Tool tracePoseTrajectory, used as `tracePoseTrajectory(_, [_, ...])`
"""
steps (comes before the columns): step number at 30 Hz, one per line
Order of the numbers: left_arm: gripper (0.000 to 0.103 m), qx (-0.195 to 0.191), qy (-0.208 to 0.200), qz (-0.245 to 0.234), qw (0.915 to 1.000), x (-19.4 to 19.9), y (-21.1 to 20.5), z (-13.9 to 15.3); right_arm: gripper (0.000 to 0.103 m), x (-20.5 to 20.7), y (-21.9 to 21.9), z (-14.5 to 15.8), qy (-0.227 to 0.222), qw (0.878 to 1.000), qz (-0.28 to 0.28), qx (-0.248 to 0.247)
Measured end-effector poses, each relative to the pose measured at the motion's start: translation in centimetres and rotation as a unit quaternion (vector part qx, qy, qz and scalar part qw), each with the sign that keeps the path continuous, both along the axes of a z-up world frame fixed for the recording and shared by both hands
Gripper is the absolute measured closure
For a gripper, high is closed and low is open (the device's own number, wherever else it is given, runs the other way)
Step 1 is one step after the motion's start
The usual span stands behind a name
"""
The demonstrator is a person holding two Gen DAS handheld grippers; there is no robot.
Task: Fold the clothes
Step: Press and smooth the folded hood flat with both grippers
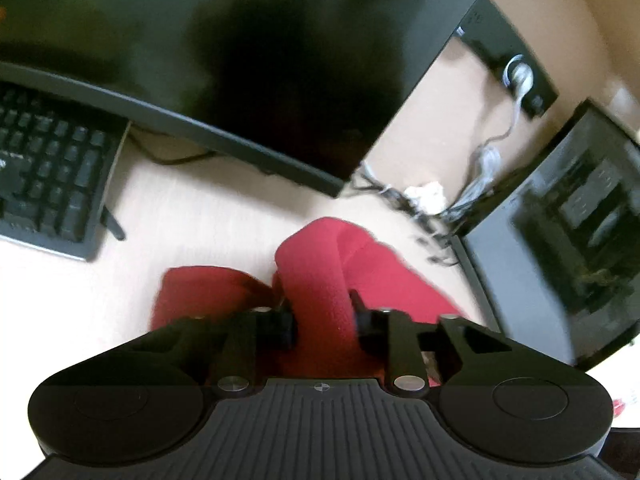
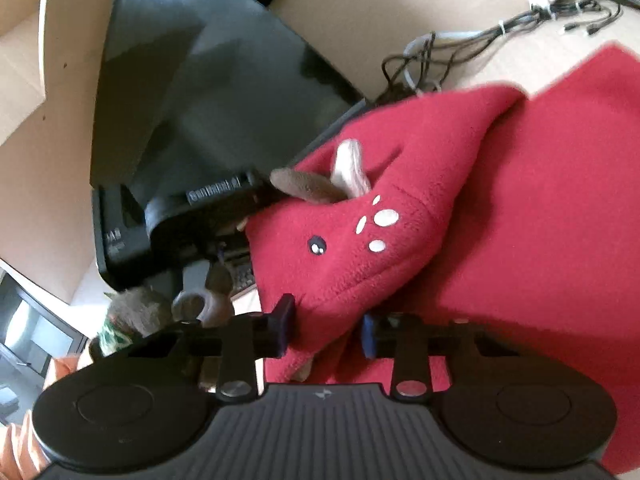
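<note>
red fleece garment (image 2: 520, 208) on pale desk (image 1: 192, 208), between two dark monitors. left gripper (image 1: 322, 316) pinches raised fleece ridge between both fingers. right gripper (image 2: 326, 330) pinches hood edge; hood (image 2: 360, 220) bears embroidered eye, white spots, brown and cream ears.

risks, judged:
- cable tangle (image 2: 440, 60) just beside cloth; swung fleece may snag it.
- thick pile may slip from narrow pads, fold sagging.
- monitor (image 2: 208, 92) touching hood side; wide sweep may knock it.

look: soft, bulky, rumpled; body partly flat, hood bunched.

Office desk: monitor (image 1: 240, 52), keyboard (image 1: 48, 176), cables (image 2: 460, 52).
</note>
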State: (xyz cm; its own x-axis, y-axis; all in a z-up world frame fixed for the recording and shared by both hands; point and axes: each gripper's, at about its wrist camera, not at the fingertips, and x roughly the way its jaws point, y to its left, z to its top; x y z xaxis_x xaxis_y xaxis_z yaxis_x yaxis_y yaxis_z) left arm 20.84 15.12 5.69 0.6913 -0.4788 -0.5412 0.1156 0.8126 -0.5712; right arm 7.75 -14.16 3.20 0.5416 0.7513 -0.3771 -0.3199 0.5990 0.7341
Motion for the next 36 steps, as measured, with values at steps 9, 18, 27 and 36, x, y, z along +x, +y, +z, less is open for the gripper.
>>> tracePoseTrajectory(9, [0.072,-0.027,-0.03,-0.029,0.9988,-5.5,-0.3,2.4,0.073,-1.9,-5.4,9.4,-0.139,0.988,0.011,-0.071])
tracePoseTrajectory(18, [0.036,0.043,-0.031,-0.015,0.9985,-11.1,2.0,-2.2,0.068,-4.6,-2.9,-1.5,-0.031,0.982,0.049,-0.182])
tracePoseTrajectory(27, [0.02,0.024,-0.175,-0.116,0.9775,-10.9,-1.2,3.8,0.063,-5.2,-3.0,-1.4,-0.039,0.983,0.034,-0.178])
tracePoseTrajectory(36, [0.021,0.033,-0.067,-0.074,0.9945,-6.5,-2.2,-4.2,0.03,-7.9,-2.0,1.4,-0.139,0.952,0.025,-0.271])
